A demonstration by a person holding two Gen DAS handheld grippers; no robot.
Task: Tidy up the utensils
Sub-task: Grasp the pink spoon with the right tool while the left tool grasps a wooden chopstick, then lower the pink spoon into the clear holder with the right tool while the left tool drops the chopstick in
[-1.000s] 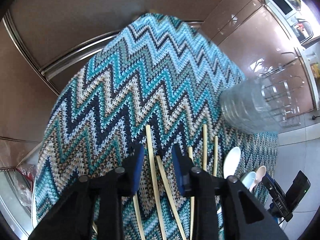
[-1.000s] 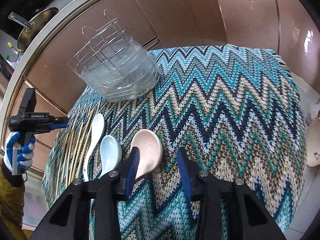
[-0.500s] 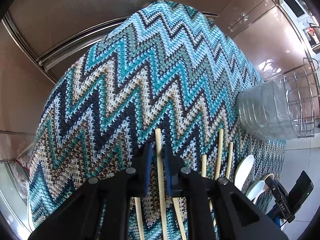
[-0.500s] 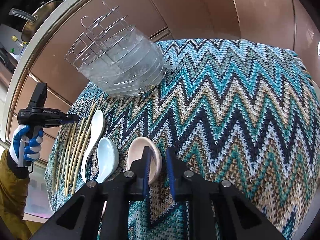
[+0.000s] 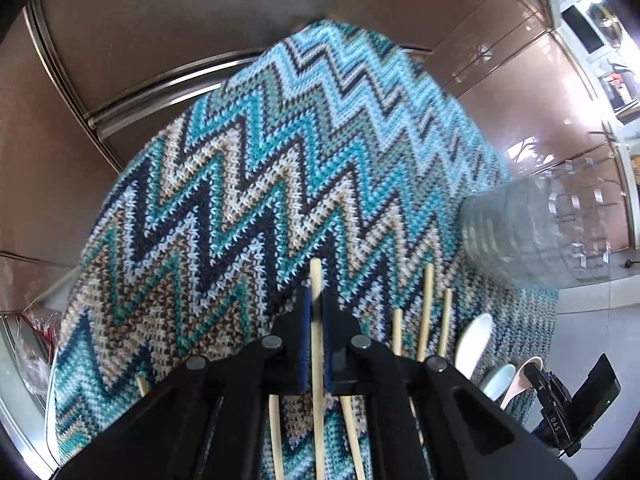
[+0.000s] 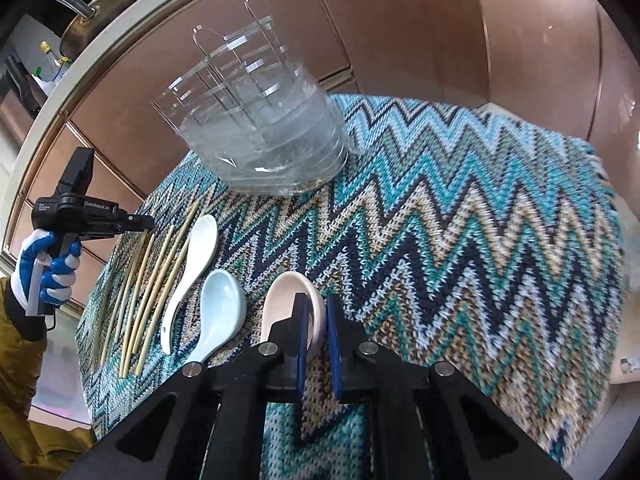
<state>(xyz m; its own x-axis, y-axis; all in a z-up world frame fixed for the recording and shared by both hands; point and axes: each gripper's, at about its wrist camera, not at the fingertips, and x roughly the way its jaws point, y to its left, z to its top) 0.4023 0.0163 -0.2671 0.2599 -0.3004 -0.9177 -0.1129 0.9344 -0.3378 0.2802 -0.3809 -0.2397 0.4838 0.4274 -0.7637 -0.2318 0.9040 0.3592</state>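
Several bamboo chopsticks (image 5: pixel 427 308) lie side by side on the zigzag knit mat (image 5: pixel 248 184). My left gripper (image 5: pixel 316 316) has its jaws closing tight, the pads pressing on one chopstick (image 5: pixel 315 276) whose tip sticks out past them. To their right lie a white spoon (image 6: pixel 196 256), a pale blue spoon (image 6: pixel 224 304) and a pink spoon (image 6: pixel 282 300). My right gripper (image 6: pixel 318 320) is closing too, its pads clamped on the right rim of the pink spoon's bowl. The left gripper (image 6: pixel 146 224) also shows over the chopsticks in the right wrist view.
A clear ribbed utensil holder (image 6: pixel 264 144) with wire dividers stands at the mat's far edge, beyond the spoons. Brown cabinet fronts (image 5: pixel 200 20) surround the mat. A blue-gloved hand (image 6: pixel 44 268) holds the left gripper at the left. A pan (image 6: pixel 100 4) sits on the counter above.
Both grippers went from open to shut. The left one closed on a chopstick and moved forward and down; the right one closed on the pink spoon's rim.
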